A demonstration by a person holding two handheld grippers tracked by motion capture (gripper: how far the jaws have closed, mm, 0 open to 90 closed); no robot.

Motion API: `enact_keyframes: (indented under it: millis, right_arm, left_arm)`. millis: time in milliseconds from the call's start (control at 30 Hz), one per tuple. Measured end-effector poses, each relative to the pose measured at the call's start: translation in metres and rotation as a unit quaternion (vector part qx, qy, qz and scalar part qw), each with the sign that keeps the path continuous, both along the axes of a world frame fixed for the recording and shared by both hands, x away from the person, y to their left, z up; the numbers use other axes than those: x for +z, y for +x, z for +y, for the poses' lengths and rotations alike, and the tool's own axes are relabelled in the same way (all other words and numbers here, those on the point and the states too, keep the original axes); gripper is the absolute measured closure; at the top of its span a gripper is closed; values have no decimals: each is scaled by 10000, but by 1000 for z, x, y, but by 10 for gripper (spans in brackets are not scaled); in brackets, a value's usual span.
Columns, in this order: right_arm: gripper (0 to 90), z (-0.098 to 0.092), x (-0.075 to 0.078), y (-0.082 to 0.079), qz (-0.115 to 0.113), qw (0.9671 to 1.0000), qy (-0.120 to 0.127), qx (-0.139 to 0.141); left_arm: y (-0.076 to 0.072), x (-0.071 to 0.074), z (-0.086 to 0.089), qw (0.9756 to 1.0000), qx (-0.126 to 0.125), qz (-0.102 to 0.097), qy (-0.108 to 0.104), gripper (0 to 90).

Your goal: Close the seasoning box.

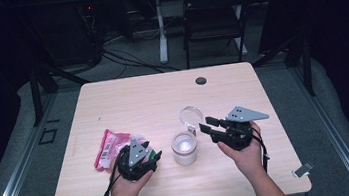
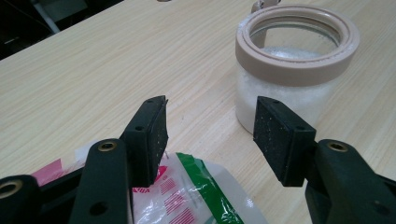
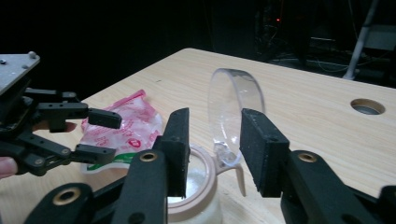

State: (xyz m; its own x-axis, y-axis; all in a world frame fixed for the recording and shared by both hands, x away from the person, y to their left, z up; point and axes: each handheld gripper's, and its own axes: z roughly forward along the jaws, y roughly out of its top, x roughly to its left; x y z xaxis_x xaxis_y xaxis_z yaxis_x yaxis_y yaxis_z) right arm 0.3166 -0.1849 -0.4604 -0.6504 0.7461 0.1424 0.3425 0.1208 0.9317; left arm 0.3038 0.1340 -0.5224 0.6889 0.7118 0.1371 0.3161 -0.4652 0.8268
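Observation:
A glass jar (image 1: 185,148) with a beige rim and white grains inside stands open at the table's middle front. Its clear hinged lid (image 1: 190,115) is tipped up behind it. A pink, white and green plastic bag (image 1: 110,145) lies to the left. My left gripper (image 1: 157,155) hovers over the bag's right end, pointing at the jar (image 2: 289,70), open with nothing between its jaws (image 2: 210,135). My right gripper (image 1: 207,125) is just right of the lid, open. In the right gripper view the lid (image 3: 229,102) stands in the gap between its jaws (image 3: 215,140), with space on the left side.
The light wooden table (image 1: 152,95) has a round cable hole (image 1: 201,80) near its far edge. A dark chair (image 1: 213,17) and a white table leg stand beyond on the floor. In the right gripper view, the left gripper (image 3: 103,135) sits over the bag (image 3: 126,126).

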Motion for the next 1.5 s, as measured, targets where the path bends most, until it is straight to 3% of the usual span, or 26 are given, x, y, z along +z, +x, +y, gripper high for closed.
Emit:
enact_keyframes:
  millis: [233,433,633,733,867,1033,1200,1500]
  right_arm:
    - [675,-10,-3,5,29,9997,53,-243]
    - [724,-23,-8,11,178,9986,232,-437]
    - [781,-30,-17,18,316,9973,245,-616]
    - [804,-33,-20,20,282,9965,278,-733]
    - [835,-39,-22,26,366,9958,462,-693]
    - [882,-39,-27,34,496,9951,501,-700]
    - [882,-33,-32,42,626,9951,467,-609]
    - [851,-23,-37,51,735,9953,370,-519]
  left_arm:
    - [-1,1,0,10000,-6,-2,-63,450]
    - [-2,1,-1,10000,-40,-13,-88,450]
    - [-3,2,0,9999,-22,1,-148,456]
    - [-3,1,-2,9999,-33,3,-113,458]
    - [-3,3,-3,9998,-25,57,-162,474]
    - [-2,8,-9,9998,-54,93,-152,508]
    - [-1,17,-19,9999,-121,20,-118,519]
    - [14,32,-39,9998,-136,54,-122,605]
